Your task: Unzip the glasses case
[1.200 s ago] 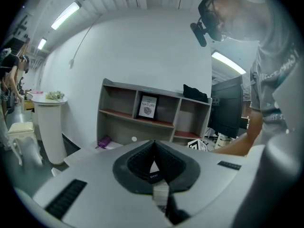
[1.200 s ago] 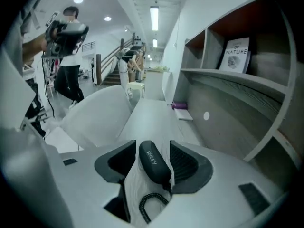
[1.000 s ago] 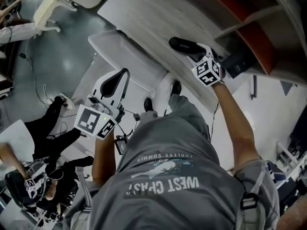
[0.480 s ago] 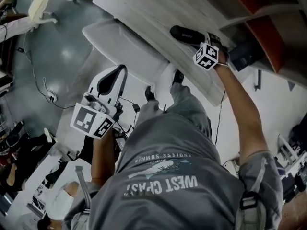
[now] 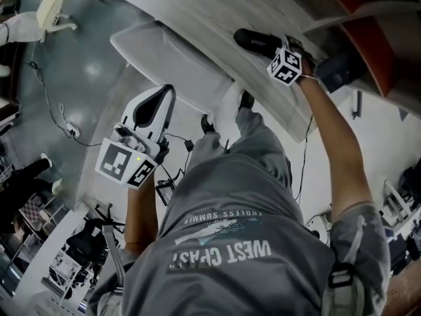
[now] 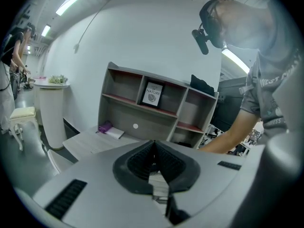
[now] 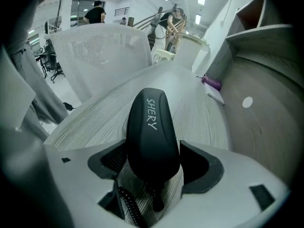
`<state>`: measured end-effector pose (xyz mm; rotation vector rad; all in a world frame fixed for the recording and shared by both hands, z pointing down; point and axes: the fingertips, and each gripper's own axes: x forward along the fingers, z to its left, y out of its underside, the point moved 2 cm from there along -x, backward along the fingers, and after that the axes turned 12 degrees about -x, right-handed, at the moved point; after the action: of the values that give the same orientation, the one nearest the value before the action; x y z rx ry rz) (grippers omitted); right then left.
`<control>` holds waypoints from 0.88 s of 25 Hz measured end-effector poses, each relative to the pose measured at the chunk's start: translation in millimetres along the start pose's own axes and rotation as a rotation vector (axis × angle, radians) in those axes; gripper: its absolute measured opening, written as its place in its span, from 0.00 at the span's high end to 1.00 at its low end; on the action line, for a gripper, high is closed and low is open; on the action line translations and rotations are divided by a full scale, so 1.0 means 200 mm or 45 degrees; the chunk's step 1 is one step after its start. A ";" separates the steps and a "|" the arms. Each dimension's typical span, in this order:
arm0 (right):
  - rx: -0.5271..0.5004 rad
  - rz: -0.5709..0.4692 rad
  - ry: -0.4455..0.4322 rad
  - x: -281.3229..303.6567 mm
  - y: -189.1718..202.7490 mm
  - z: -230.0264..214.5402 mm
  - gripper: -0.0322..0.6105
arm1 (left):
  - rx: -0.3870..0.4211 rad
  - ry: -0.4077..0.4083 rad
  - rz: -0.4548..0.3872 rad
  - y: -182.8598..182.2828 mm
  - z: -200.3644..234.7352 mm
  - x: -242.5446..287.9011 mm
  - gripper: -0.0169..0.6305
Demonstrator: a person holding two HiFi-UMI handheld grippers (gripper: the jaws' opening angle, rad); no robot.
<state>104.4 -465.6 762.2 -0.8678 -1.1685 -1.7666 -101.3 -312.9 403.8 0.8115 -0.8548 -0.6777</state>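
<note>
The black glasses case (image 7: 151, 127) lies on the wood-grain table (image 7: 85, 122). Its near end sits between the jaws of the right gripper (image 7: 154, 165), which have just been opening and stand released around it. The left gripper (image 6: 153, 156), well apart, is clenched on nothing.

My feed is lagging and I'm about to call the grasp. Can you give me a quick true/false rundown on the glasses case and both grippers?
1. The glasses case lies on the desk. True.
2. The right gripper is shut and empty. False: its jaws have just been opening and stand wide apart, with the case between them and the pads not pressing on it.
3. The left gripper holds the case's zipper pull. False: its jaws are together on nothing, and it is held away from the desk.
4. The case bears the white lettering SHERY on top. True.
5. The case lies open. False: it looks closed.
</note>
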 end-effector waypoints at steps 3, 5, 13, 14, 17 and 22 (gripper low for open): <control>0.070 -0.030 -0.022 0.00 0.00 -0.02 0.41 | -0.001 0.010 0.000 0.00 0.00 0.01 0.98; 0.163 -0.056 -0.061 0.00 -0.01 -0.03 0.42 | -0.001 0.018 -0.001 -0.01 0.01 0.02 0.98; 0.510 -0.215 -0.182 -0.14 -0.12 -0.01 0.45 | -0.006 0.047 0.009 0.02 0.03 0.00 0.98; 0.559 -0.245 -0.188 -0.16 -0.14 -0.01 0.45 | -0.005 0.052 0.012 0.03 0.04 0.00 0.98; 0.698 -0.326 -0.209 -0.26 -0.19 -0.02 0.45 | -0.002 0.068 0.021 0.06 0.05 -0.01 0.98; 0.841 -0.481 -0.271 -0.45 -0.31 0.02 0.46 | -0.015 0.090 0.043 0.13 0.10 0.01 0.98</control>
<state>87.3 -423.9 662.3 -0.4553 -2.0066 -1.4208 -112.8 -307.7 433.5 0.8039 -0.7984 -0.6206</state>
